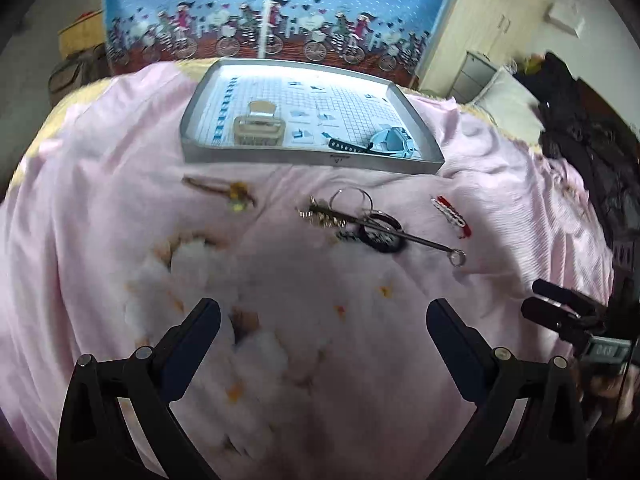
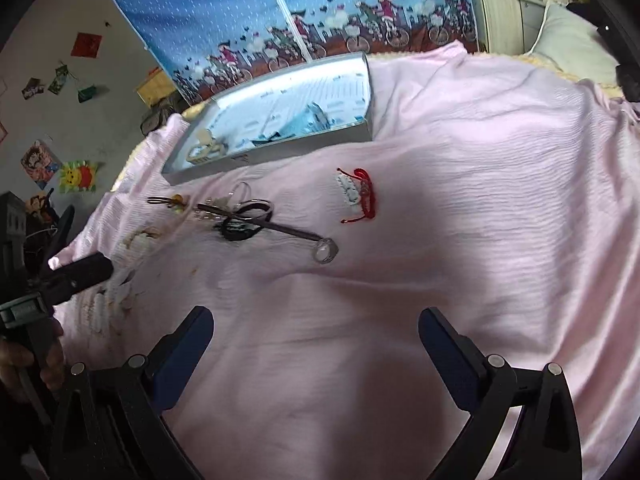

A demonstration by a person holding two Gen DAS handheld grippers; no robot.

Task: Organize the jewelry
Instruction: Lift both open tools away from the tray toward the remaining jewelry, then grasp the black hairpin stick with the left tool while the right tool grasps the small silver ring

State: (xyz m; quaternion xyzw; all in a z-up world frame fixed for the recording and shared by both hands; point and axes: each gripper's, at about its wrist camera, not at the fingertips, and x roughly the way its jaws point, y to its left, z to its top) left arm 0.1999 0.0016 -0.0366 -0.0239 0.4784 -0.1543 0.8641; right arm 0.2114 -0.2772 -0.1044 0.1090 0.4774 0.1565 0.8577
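Observation:
Jewelry lies loose on a pink bedsheet (image 1: 120,208). A gold hairpin with a yellow flower (image 1: 228,193) is at the left. In the middle are a gold clip (image 1: 324,217), silver hoops (image 1: 352,198), a black hair tie (image 1: 380,236) and a metal pin with a ring end (image 1: 430,243). A red-and-white bracelet (image 1: 450,212) lies to the right. Behind them, a grey tray (image 1: 312,159) holds a beige hair clip (image 1: 258,127) and a watch (image 1: 390,142). My left gripper (image 1: 323,306) hovers open and empty short of the pile. My right gripper (image 2: 315,314) is open too, nearest the ring pin (image 2: 326,252) and bracelet (image 2: 358,194).
A blue printed fabric wardrobe (image 1: 276,8) rises behind the bed. A pillow (image 2: 572,44) and dark clothing (image 1: 588,128) lie at the right. Worn, stained patches (image 1: 200,272) mark the sheet near my left gripper. A person's hand (image 2: 24,364) holds the left tool.

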